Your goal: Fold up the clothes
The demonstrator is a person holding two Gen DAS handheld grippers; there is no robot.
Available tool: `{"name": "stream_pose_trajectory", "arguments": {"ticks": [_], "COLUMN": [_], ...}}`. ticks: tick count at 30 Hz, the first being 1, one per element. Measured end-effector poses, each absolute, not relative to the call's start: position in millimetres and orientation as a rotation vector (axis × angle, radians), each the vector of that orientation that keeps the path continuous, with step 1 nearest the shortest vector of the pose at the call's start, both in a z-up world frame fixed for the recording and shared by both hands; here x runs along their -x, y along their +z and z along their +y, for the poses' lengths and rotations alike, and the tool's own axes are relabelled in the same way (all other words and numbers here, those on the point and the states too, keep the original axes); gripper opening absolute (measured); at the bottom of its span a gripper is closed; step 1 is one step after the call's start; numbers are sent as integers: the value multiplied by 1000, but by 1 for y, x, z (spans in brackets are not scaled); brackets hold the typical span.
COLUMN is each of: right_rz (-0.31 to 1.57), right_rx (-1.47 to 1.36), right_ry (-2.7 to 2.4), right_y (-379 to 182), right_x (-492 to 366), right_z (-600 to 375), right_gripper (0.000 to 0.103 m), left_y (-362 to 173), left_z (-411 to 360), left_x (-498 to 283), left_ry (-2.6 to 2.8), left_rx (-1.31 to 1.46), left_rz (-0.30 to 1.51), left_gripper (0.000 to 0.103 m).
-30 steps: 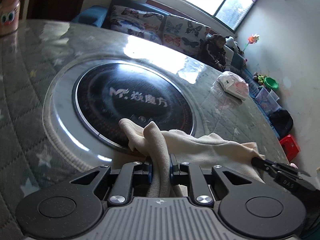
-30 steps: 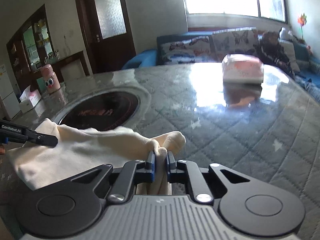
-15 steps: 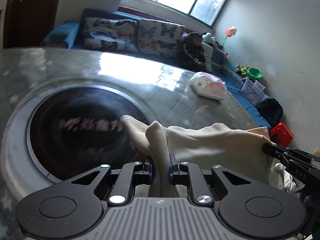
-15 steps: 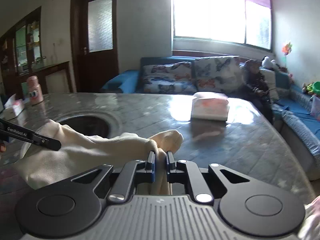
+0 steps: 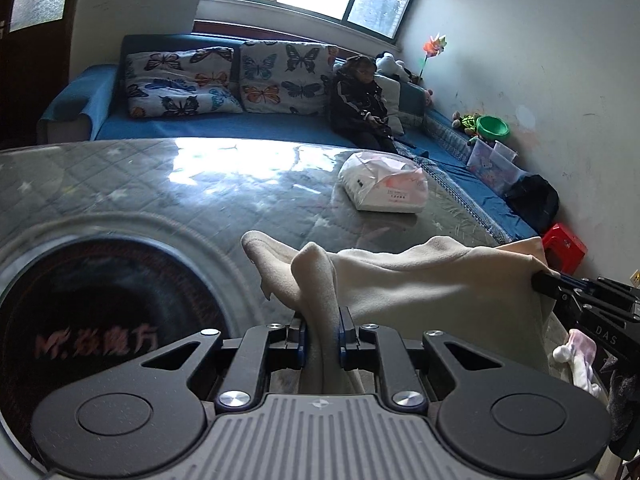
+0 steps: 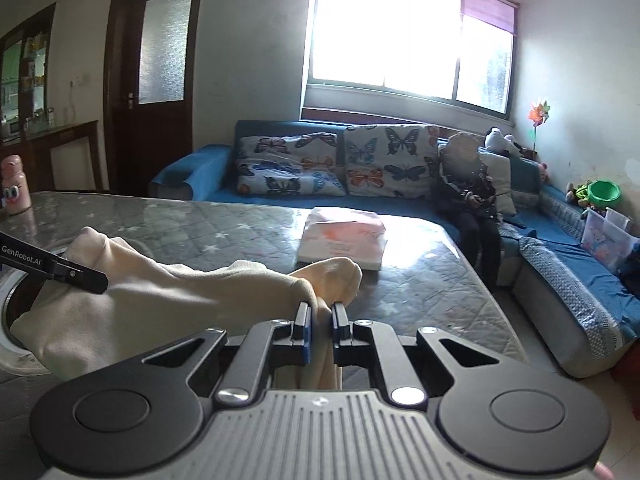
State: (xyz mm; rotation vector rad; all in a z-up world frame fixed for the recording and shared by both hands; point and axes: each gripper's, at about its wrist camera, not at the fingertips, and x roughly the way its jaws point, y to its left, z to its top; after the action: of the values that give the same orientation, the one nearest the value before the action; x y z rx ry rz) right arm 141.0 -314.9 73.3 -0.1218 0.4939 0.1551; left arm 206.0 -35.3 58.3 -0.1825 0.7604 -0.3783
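Cream fleece fills my view: the garment [image 5: 420, 292] hangs stretched between my two tools above the table [image 5: 224, 196]. My left gripper [image 5: 322, 330] is closed tight on a bunched fold of it, the cloth squeezed between the blue-edged pads and rising in a soft hump just past them. My right gripper [image 6: 319, 322] is likewise clamped on another bunch of the same garment, with a rounded lump of fabric poking out beyond its tips. Seen from my left tool, the right one [image 5: 580, 300] pinches the garment's far upper edge, beyond the table's right rim. The lower edge of the cloth hangs loose; I cannot tell if it touches the table.

On the table, a dark round cooktop [image 5: 100, 320] sits sunk into the surface, to the left of the garment. A white and pink packet [image 5: 384, 188] lies farther back, well apart from the cloth, with bare quilted surface between them. A pink bottle [image 6: 14, 184] stands at the table's far left edge.
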Motion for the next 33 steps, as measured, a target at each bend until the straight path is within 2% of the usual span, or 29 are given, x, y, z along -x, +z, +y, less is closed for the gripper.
{"name": "stream_pose_trajectory", "arguments": {"ticks": [10, 19, 24, 27, 33], "right_rz": [505, 606, 687, 718, 715], "right_rx": [131, 123, 105, 98, 100], "right_ry": [79, 14, 0, -10, -15], "right_y": [75, 42, 20, 10, 11], "right_x": [-162, -193, -209, -211, -203], "right_z": [-340, -359, -365, -366, -370], "right_gripper": [9, 9, 10, 12, 17], "left_y": [49, 24, 15, 15, 24], "left_z": [-70, -90, -85, -82, -79], "left_x": [-243, -261, -268, -266, -264], "left_ry": [-444, -465, -434, -406, -368], "left_rx": [197, 169, 159, 135, 104], "left_rz": [800, 860, 886, 878, 846], "left_gripper": [16, 16, 25, 33, 33]}}
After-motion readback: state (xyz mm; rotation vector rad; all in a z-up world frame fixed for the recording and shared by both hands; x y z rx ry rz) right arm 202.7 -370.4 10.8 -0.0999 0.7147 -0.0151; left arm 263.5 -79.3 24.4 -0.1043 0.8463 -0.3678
